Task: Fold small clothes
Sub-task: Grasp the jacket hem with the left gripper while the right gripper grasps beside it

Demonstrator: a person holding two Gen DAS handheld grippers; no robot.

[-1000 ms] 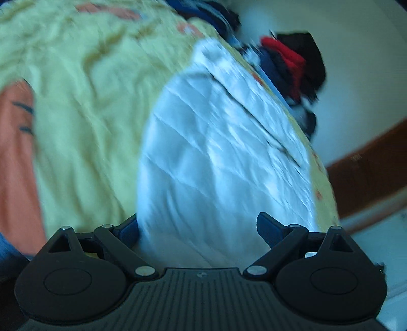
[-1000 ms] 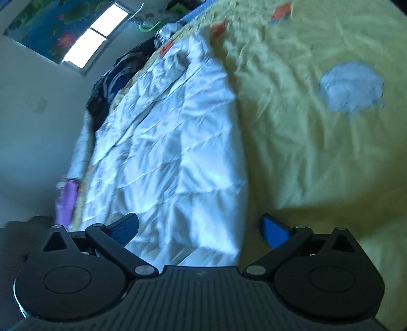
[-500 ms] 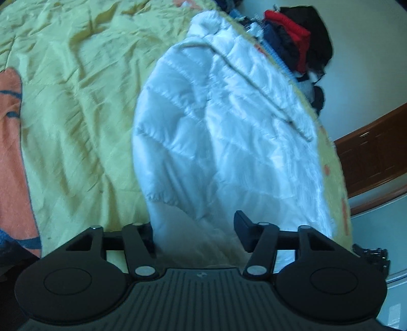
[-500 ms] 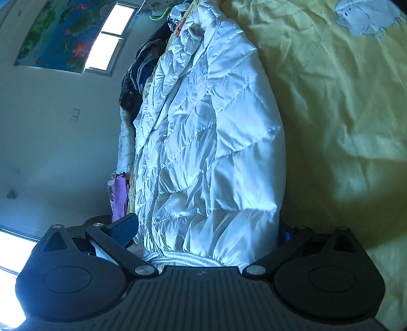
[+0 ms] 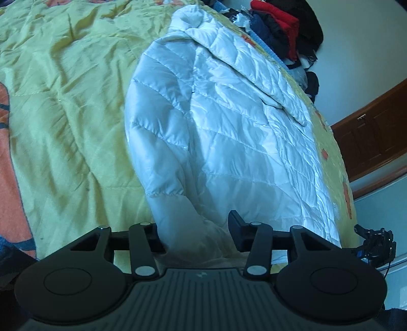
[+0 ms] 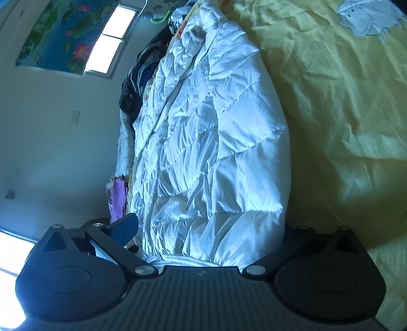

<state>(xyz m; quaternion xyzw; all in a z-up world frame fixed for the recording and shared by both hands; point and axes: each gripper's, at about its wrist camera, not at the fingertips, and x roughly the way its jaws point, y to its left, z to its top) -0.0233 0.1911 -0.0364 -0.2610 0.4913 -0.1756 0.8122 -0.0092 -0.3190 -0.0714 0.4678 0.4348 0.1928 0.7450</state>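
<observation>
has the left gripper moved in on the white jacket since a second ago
Yes: the left gripper sits nearer the white jacket on the yellow bedspread, its jaws just closing around the hem.

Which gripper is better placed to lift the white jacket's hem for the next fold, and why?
Left. The left gripper has just been closing on the white jacket; the right gripper merely straddles it, jaws wide.

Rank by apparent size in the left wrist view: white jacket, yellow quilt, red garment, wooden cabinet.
1. Yellow quilt and white jacket: both cover large areas, too close to rank, and the jacket lies nearer the camera.
2. Wooden cabinet, cut off by the frame edge.
3. Red garment, farthest away.
</observation>
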